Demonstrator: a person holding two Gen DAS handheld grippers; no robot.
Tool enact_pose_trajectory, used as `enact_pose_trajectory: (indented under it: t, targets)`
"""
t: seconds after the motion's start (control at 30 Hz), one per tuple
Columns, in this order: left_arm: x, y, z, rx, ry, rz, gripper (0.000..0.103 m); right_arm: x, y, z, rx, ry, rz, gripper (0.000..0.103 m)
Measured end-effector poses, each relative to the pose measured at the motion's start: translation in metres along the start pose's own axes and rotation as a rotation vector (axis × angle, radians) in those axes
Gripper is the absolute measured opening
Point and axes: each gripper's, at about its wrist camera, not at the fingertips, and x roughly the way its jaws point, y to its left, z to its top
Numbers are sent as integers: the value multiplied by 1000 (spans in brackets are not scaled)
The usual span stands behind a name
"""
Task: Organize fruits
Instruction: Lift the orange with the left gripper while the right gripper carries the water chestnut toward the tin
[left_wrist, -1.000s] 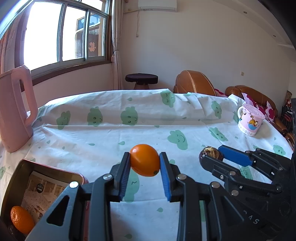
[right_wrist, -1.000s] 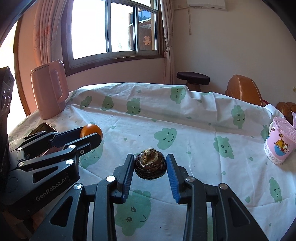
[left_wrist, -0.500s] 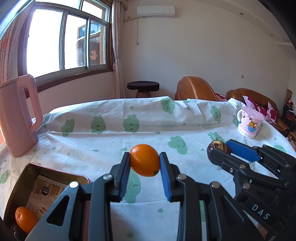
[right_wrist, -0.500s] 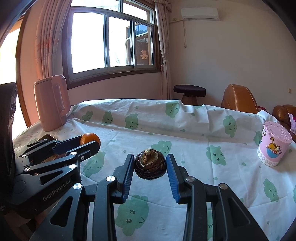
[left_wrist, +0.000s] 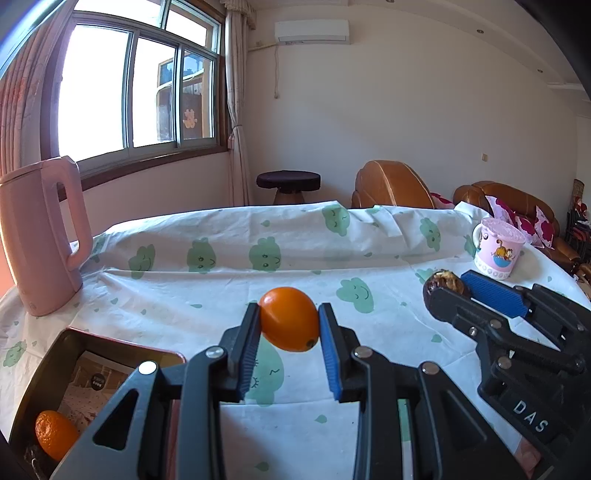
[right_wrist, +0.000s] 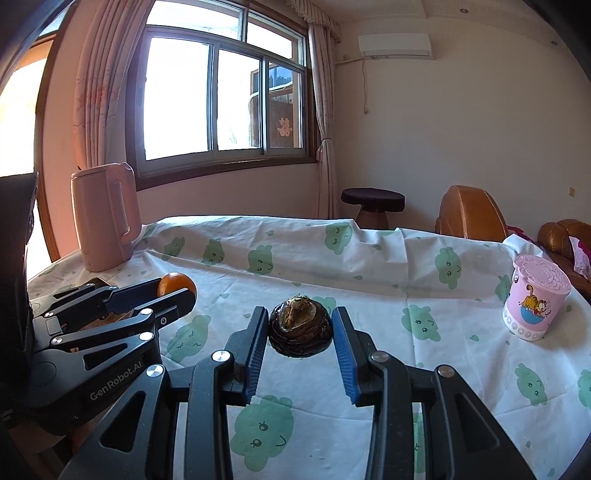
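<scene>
Gripping an orange (left_wrist: 289, 318), the left jaws stay clamped; the right jaws stay clamped on a dark fruit (right_wrist: 300, 328). Both have risen off the surface (right_wrist: 369, 266) — next stop, likely the tray (left_wrist: 62, 343) below, holding another orange (left_wrist: 55, 432).

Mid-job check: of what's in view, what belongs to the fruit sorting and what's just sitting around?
Job: orange fruit in left gripper; dark brown fruit in right gripper; tray holding a second orange.

Bystanders: pink kettle, cartoon cup, tablecloth.

Bright window (right_wrist: 225, 88) glare, sharp, fisheye-bent edges
</scene>
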Motion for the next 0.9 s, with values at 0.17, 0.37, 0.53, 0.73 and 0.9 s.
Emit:
enact_pose_trajectory:
  t: [0.17, 0.37, 0.53, 0.73, 0.9]
  targets:
    - [-2, 0, 0, 0, -11, 3, 33, -4, 0, 0, -1, -18, -6, 38]
    - [-4, 0, -1, 3, -23, 6, 33, -9, 0, -1, 1, -37, -10, 38]
    - [-7, -1, -1, 6, -36, 12, 33, -13, 0, -2, 3, -52, -12, 38]
    - [-11, -3, -2, 13, -55, 19, 33, -16, 0, -2, 6, -67, -16, 38]
    - [-15, -3, -3, 17, -72, 25, 33, -19, -1, -3, 8, -83, -19, 38]
